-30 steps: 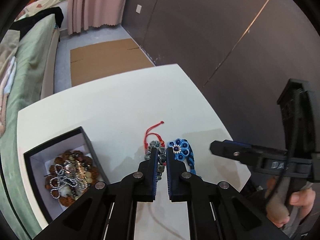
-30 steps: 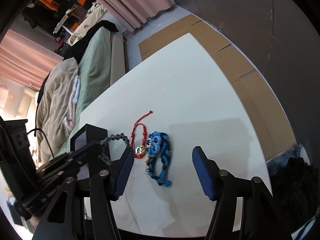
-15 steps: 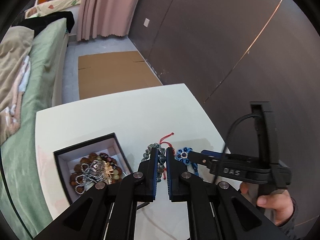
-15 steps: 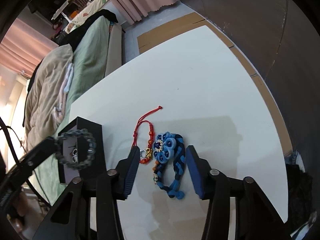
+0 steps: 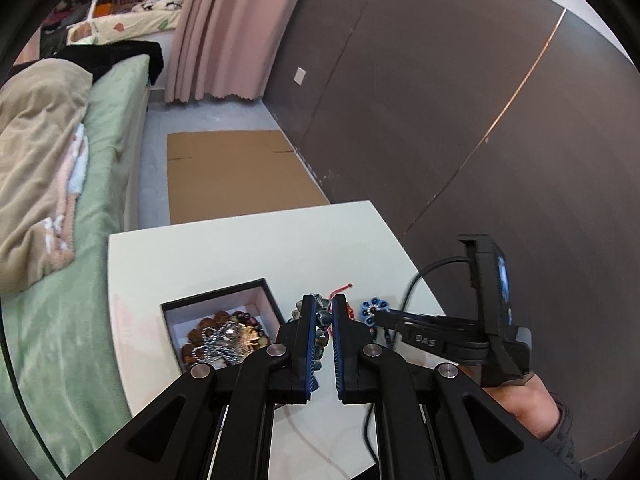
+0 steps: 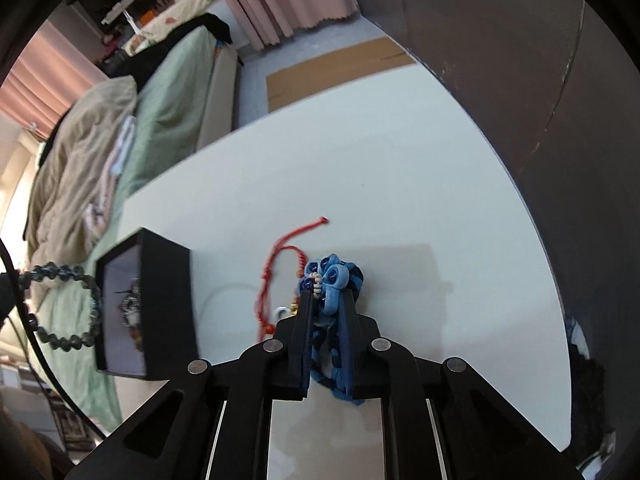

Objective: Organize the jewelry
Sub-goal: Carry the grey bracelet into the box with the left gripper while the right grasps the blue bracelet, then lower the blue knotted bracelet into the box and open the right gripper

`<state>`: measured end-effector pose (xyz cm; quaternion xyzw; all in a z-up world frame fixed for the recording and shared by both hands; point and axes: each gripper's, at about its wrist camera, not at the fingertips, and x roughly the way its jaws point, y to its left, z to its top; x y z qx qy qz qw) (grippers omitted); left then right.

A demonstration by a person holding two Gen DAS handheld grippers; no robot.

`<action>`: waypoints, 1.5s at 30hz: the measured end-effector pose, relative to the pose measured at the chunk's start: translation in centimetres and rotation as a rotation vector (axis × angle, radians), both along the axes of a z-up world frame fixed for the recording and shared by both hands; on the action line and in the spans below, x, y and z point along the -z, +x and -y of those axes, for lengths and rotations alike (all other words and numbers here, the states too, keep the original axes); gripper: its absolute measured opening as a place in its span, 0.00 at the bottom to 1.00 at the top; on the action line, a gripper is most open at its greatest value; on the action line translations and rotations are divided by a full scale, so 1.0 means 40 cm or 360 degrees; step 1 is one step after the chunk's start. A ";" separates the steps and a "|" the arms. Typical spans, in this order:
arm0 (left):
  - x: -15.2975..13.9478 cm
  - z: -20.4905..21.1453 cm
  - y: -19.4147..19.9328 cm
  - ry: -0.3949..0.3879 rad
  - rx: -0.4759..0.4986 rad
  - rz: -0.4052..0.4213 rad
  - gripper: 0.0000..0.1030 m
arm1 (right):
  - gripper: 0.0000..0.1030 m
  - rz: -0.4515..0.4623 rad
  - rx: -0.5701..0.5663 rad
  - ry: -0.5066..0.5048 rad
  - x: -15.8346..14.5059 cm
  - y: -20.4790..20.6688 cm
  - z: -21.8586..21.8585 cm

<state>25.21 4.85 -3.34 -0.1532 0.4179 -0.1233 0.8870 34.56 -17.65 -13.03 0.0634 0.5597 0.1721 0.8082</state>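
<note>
My left gripper is shut on a grey-green bead bracelet and holds it in the air; the bracelet hangs left of the box in the right wrist view. An open black jewelry box with white lining holds brown beads and a silver chain; the box also shows in the right wrist view. My right gripper is shut on a blue braided flower bracelet on the white table. A red cord bracelet lies just left of it.
The white table ends close to a dark wall on the right. A bed with green sheet and beige blanket runs along the left. Flat cardboard lies on the floor beyond the table.
My left gripper has lifted and drawn back with the bead bracelet. My right gripper has moved in and closed its jaws on the blue bracelet.
</note>
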 end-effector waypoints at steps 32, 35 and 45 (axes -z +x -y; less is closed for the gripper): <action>0.024 -0.182 -0.052 -0.0018 -0.0297 -0.0096 0.71 | 0.13 0.0286 -0.0333 0.0450 -0.221 -0.135 -0.209; 0.027 -0.190 -0.053 -0.0020 -0.0303 -0.0101 0.71 | 0.13 0.0284 -0.0369 0.0459 -0.217 -0.137 -0.229; 0.036 -0.183 -0.045 0.0004 -0.0277 -0.0123 0.71 | 0.65 0.0222 -0.0370 0.0428 -0.212 -0.137 -0.220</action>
